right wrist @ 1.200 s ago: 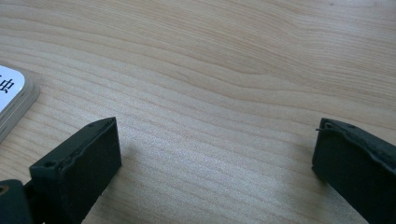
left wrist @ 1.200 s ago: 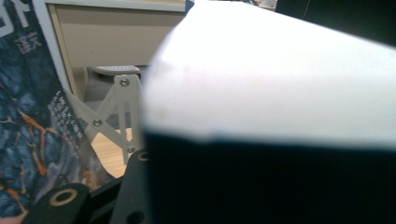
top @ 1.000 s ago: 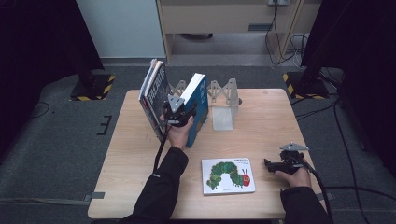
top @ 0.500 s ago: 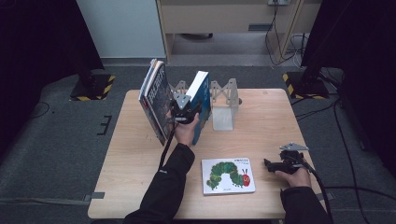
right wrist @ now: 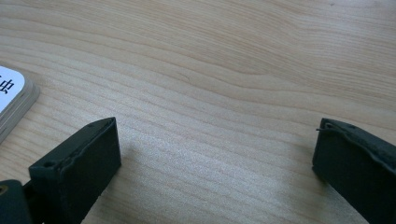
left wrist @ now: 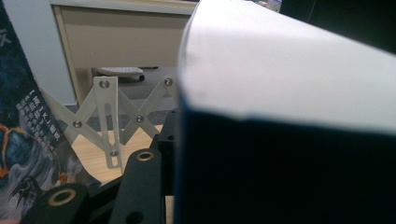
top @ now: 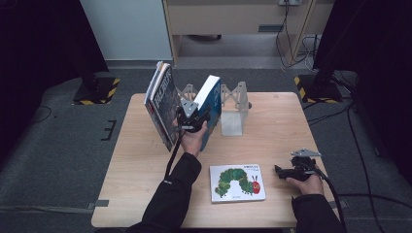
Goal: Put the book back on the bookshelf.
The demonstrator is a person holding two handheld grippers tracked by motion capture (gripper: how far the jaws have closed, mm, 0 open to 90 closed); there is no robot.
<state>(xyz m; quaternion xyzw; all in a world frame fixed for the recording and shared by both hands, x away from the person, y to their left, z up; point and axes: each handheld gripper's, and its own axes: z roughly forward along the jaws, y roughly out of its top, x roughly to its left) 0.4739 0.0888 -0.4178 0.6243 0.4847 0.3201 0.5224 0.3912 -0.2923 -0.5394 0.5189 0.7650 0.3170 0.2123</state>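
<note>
A: What sits on the counter [top: 145,170]?
B: Pale wood, grey floor around. The left hand-held gripper [top: 193,118] clamps the blue book [top: 210,104], tilted upright beside the white rack [top: 233,104].
A: And the right hand-held gripper [top: 286,172]?
B: Jaws apart, resting near the caterpillar book [top: 237,182].

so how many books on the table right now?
3, maybe more. A dark-covered book leans at the rack's left end and may be two together; a blue book stands gripped in the left gripper; a caterpillar picture book lies flat near the front edge.
</note>
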